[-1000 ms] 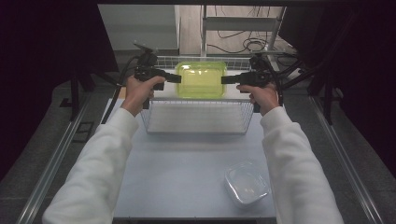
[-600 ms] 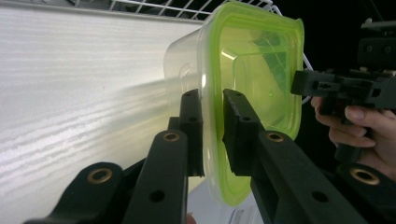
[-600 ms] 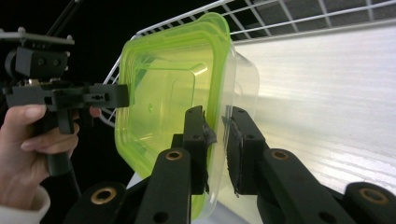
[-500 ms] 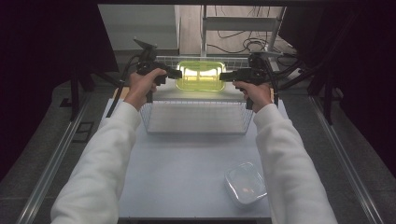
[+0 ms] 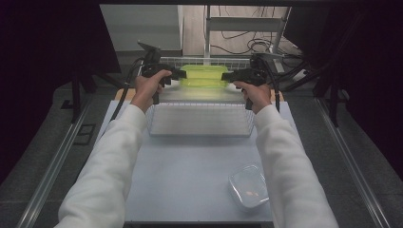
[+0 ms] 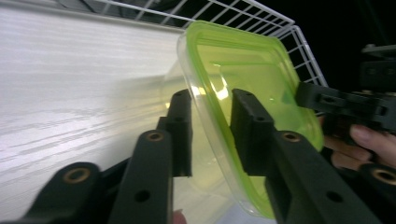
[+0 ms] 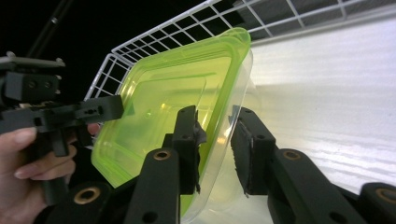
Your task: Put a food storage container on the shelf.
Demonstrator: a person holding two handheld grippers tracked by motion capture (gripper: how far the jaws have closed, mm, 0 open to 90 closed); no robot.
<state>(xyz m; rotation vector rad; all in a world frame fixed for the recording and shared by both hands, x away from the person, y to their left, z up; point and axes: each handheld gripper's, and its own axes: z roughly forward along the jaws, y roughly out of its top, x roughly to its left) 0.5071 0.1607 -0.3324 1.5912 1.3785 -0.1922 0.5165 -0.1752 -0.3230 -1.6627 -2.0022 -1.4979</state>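
Note:
A clear container with a lime-green lid (image 5: 204, 76) lies at the far end of a white wire basket (image 5: 199, 105). My left gripper (image 5: 183, 74) is at its left end and my right gripper (image 5: 224, 76) at its right end. In the left gripper view the container's rim (image 6: 252, 70) stands between the jaws of the left gripper (image 6: 212, 95), with a gap on each side. In the right gripper view the rim (image 7: 173, 102) passes likewise between the parted jaws of the right gripper (image 7: 215, 112). Both pairs of jaws have just been opening.
A small clear lidded box (image 5: 248, 186) sits at the front right of the pale blue table (image 5: 190, 166). The basket's wire wall (image 6: 261, 14) rises just behind the container. Cables and dark stands crowd the back and both sides.
Both hands carried the green-lidded container toward the far end of the basket and a little lower. The jaws of both grippers have parted from its rim.

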